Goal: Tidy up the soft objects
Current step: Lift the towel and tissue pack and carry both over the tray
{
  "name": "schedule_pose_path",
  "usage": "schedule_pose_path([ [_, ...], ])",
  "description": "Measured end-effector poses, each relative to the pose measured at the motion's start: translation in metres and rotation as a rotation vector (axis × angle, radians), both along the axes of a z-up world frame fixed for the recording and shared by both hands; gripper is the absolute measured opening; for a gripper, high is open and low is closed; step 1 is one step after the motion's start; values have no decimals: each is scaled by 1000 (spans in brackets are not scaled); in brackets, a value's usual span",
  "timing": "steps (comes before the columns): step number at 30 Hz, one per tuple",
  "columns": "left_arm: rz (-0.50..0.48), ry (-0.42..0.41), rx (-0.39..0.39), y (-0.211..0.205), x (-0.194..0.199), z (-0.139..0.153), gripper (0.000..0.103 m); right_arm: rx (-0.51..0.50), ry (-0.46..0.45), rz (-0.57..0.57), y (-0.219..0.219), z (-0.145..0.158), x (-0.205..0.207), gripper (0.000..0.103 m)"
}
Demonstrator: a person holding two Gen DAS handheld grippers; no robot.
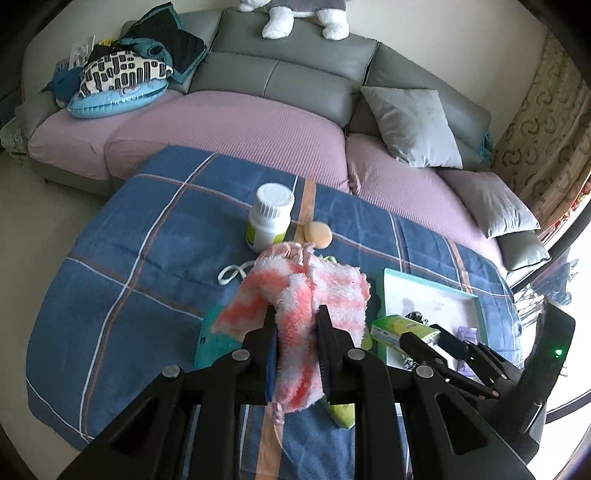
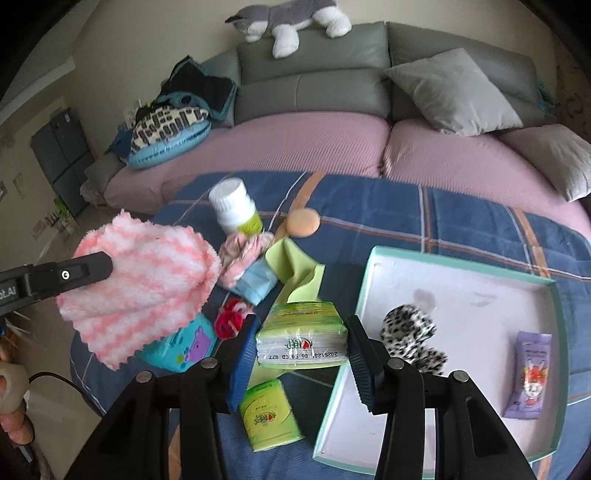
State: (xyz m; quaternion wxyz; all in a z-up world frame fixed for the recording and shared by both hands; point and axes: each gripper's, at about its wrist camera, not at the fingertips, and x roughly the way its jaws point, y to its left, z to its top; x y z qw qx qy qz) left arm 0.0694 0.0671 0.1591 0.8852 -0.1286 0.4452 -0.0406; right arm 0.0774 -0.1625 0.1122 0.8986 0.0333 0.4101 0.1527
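Left tongs (image 1: 295, 314) pinch a pink cloth (image 1: 295, 291); right tongs (image 2: 301, 330) pinch a tissue pack (image 2: 301, 332), tray (image 2: 554, 295) to their right.

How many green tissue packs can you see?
2. One tissue pack is held in the right gripper beside the tray; the other pack lies on the blue blanket below it. More may be hidden.

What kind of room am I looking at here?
Most likely a home living room: a grey sofa with throw cushions, a plush toy dog on its backrest, and patterned curtains at a bright window.
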Motion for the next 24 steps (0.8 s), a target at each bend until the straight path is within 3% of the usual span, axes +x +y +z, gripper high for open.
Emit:
schedule_pose_path([
  [12,-70,-51,11,-34,13,25,19,7,-98,-164,-62,33,-5,49],
  [24,-211,-24,22,-110,37,21,19,4,-84,-412,-156,20,-5,49],
])
